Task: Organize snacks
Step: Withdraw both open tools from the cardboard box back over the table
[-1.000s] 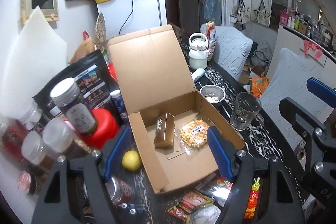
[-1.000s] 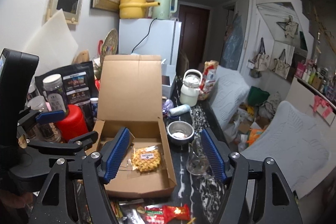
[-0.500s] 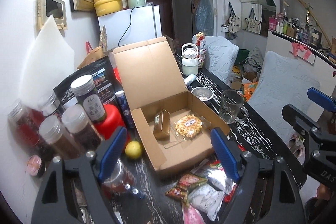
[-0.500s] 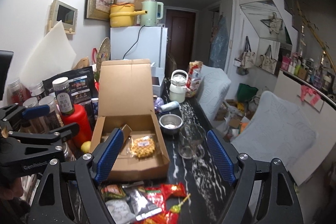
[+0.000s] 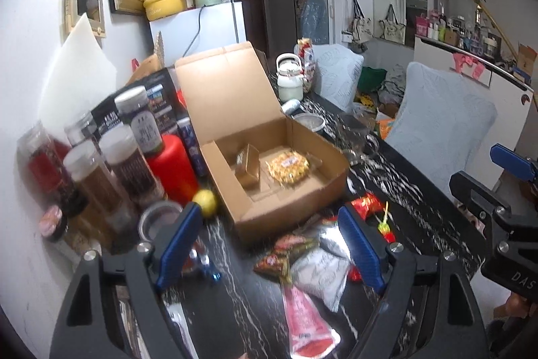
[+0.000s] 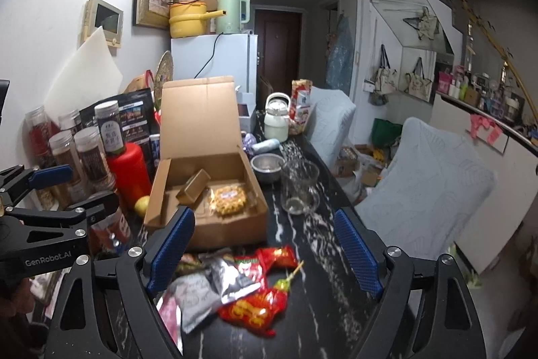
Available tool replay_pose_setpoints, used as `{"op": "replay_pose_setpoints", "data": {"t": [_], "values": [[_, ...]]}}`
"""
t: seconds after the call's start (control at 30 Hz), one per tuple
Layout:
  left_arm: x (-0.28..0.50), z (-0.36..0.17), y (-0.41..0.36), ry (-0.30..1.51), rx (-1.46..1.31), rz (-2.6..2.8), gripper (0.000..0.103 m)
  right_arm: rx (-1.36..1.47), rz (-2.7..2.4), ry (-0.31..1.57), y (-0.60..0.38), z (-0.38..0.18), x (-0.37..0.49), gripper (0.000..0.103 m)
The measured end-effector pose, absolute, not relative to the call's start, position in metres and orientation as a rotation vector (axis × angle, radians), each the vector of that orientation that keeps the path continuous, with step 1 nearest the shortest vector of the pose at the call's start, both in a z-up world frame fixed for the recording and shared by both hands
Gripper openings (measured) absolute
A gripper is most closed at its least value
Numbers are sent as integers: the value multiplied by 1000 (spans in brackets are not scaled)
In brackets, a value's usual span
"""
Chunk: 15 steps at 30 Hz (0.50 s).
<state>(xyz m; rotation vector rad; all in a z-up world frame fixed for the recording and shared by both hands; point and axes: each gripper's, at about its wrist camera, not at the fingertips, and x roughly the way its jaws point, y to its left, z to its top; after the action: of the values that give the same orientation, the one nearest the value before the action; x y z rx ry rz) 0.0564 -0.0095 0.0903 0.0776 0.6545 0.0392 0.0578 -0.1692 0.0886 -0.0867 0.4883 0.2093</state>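
Observation:
An open cardboard box (image 5: 292, 207) stands on the dark marbled table, lid up. Inside lie a small brown carton (image 5: 248, 165) and a clear packet of yellow snack (image 5: 287, 165). The right wrist view shows the same box (image 6: 228, 231), carton (image 6: 193, 187) and packet (image 6: 230, 199). Loose snack packets (image 5: 316, 261) are piled in front of the box, red, silver and pink ones (image 6: 242, 288). My left gripper (image 5: 269, 212) is open above the pile, holding nothing. My right gripper (image 6: 264, 214) hangs over the pile, its jaws opening with nothing between them.
Several lidded jars (image 5: 111, 164), a red bottle (image 5: 171, 170) and a lemon (image 5: 205, 199) crowd the box's left side. A glass mug (image 6: 297, 187), a steel bowl (image 6: 267, 167) and a white kettle (image 6: 277, 120) stand to its right and behind. Padded chairs (image 6: 433, 187) line the table's right edge.
Both grippers have drawn back from the box toward the near table edge. The pile of loose packets has come into view beneath them, and both pairs of jaws stand wider.

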Motion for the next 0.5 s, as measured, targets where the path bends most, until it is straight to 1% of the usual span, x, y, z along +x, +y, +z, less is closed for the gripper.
{"op": "replay_pose_setpoints", "data": {"t": [0.5], "values": [[29,28,-18,730,110,-29,83,-37,230,601,-177,23,28,86]]}}
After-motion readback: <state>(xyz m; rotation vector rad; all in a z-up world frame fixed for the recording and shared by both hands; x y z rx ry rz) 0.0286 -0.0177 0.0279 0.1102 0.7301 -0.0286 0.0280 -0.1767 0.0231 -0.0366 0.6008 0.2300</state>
